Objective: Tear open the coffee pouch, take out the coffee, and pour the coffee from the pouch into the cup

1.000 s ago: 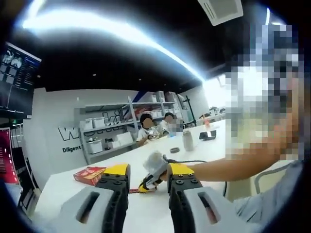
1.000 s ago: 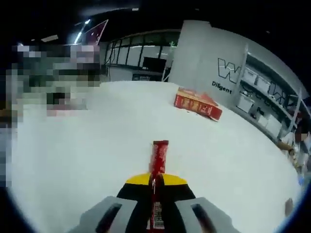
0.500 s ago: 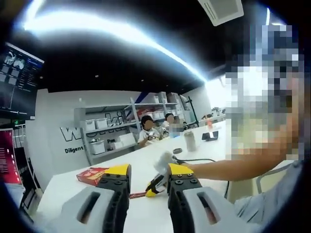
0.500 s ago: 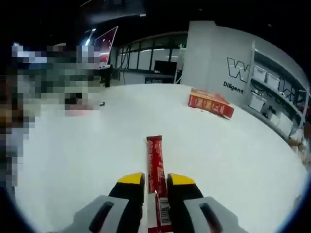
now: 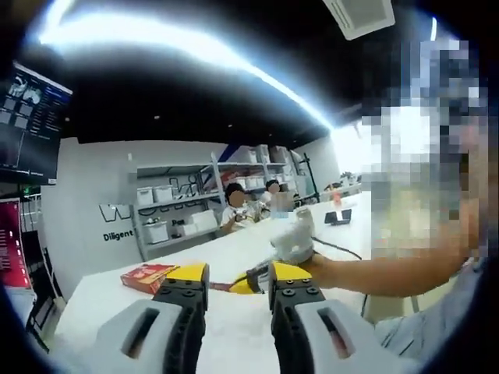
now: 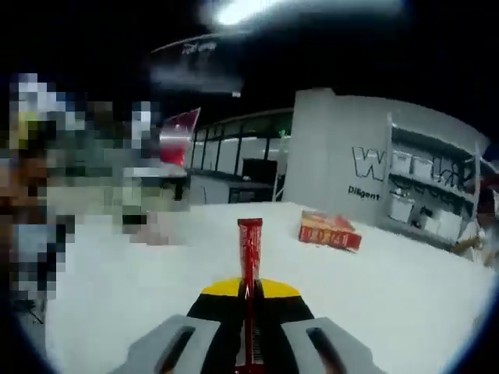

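Note:
A thin red coffee stick pouch (image 6: 249, 253) stands upright between the yellow-tipped jaws of my right gripper (image 6: 249, 290), which is shut on its lower part. In the left gripper view the same right gripper (image 5: 248, 282) comes in from the right, held by a person's hand (image 5: 295, 243), with the pouch's red end (image 5: 222, 287) pointing left over the white table (image 5: 109, 312). My left gripper (image 5: 238, 274) is open, its two jaws standing on either side of the right gripper's tip and apart from the pouch.
A red box (image 6: 329, 232) (image 5: 146, 276) lies on the white table (image 6: 390, 296) towards the wall with shelves (image 5: 175, 222). People sit at the table's far end (image 5: 249, 204). A dark phone (image 5: 340, 216) lies there too. The person's forearm (image 5: 382, 273) crosses the right side.
Half a second ago the right jaws stood apart around the pouch; now they are closed on it. The right gripper has risen and tilted up, moving right in the left gripper view.

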